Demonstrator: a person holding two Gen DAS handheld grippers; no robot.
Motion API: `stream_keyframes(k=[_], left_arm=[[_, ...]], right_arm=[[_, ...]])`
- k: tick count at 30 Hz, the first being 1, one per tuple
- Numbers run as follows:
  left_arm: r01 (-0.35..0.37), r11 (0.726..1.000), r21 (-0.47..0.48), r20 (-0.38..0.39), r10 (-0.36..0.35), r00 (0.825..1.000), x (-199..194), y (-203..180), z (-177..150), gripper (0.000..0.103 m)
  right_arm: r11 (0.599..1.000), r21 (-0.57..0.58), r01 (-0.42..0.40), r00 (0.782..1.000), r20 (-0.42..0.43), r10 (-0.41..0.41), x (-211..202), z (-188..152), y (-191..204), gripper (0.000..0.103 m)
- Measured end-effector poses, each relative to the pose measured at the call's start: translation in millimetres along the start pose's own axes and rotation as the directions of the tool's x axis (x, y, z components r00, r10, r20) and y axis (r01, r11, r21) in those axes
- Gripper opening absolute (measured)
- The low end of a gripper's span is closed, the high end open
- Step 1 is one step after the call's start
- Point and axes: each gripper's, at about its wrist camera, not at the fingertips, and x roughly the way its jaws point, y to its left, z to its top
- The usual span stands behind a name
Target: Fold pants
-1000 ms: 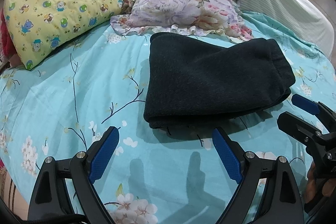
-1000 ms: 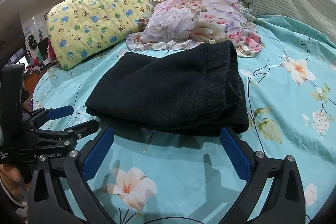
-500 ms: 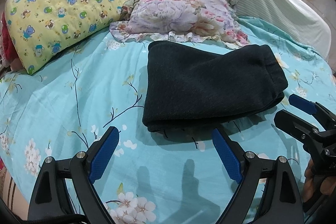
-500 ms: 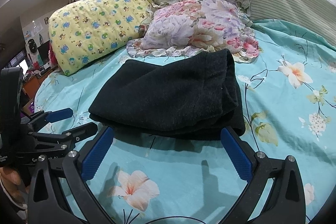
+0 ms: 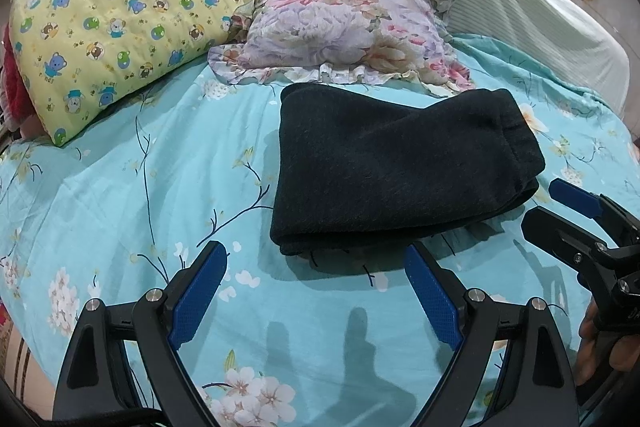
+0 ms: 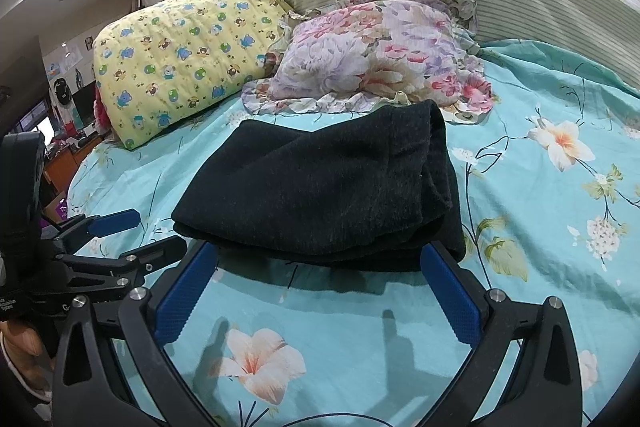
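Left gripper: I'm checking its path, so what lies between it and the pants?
Only bare floral sheet, in shadow, lies between the left gripper and the pants, in the left wrist view.

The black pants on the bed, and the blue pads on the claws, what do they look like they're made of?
The black pants look like thick fleece or brushed knit: matte, fuzzy nap, soft rounded fold edges, a gathered waistband. The exact fibre can't be told. The blue pads on the right claw look like rubber or soft plastic, with a fine dotted grip texture and slight sheen.
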Motion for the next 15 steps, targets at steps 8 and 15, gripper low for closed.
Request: stream_keyframes(k=[8,15], left_arm=[[0.001,1.0,-0.001,0.0,-0.001,1.0,0.7,-0.3,0.9,0.091],[-0.001,1.0,-0.002,0.001,0.001,1.0,0.8,0.0,1.1,0.091]], right_arm=[[1.0,0.002,-0.001,1.0,0.004,0.001,-0.6,1.9,1.1,0.102],[1.0,0.002,-0.008,1.0,0.008,0.008,-0.8,3.4,3.3,0.102]])
